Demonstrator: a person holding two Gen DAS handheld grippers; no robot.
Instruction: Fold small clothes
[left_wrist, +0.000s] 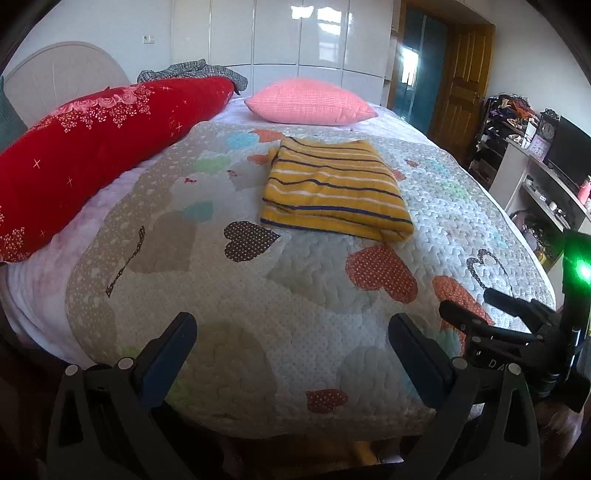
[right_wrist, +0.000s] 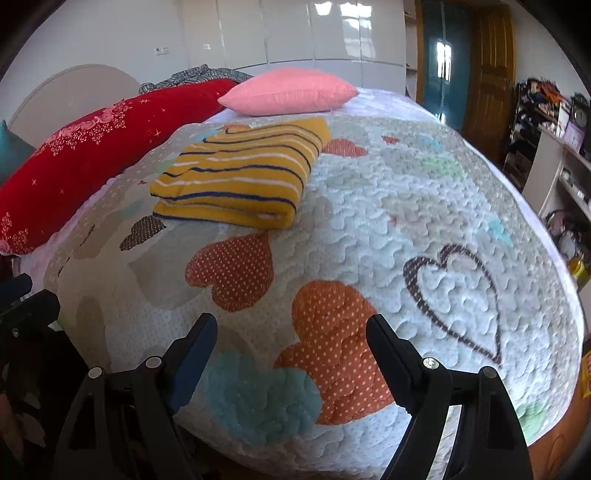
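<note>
So from my end, both grippers are hovering low over the near end of the bed (left_wrist: 258, 295), and neither one is touching anything. My left gripper (left_wrist: 291, 336) has its fingers (left_wrist: 177, 347) spread wide apart with nothing between them, just quilt underneath. Same deal with my right gripper (right_wrist: 291, 336), fingers (right_wrist: 195, 347) wide apart, nothing held, sitting over an orange polka-dot heart patch (right_wrist: 332, 350) on the quilt (right_wrist: 424, 206).

The yellow striped sweater (left_wrist: 332, 192) is lying folded into a neat rectangle on the quilt, further up the bed toward the pillows, well apart from both grippers. It's got navy and white stripes, and the folded edge faces me. In the right wrist view it sits up and to the left of the fingers (right_wrist: 236, 173), in the left wrist view it's pretty much dead ahead.

Behind it there's a pink pillow (left_wrist: 310, 101) near the far end of the bed, and a long red floral pillow (left_wrist: 92, 147) running along the left side. Some grey checked fabric (left_wrist: 192, 72) is bunched up behind the red one, next to a white rounded headboard (left_wrist: 62, 77).

In the left wrist view I can also see my right gripper off to the right with a green light (left_wrist: 581, 269) glowing on it. A shelf unit (left_wrist: 535, 177) with clutter stands along the right wall
</note>
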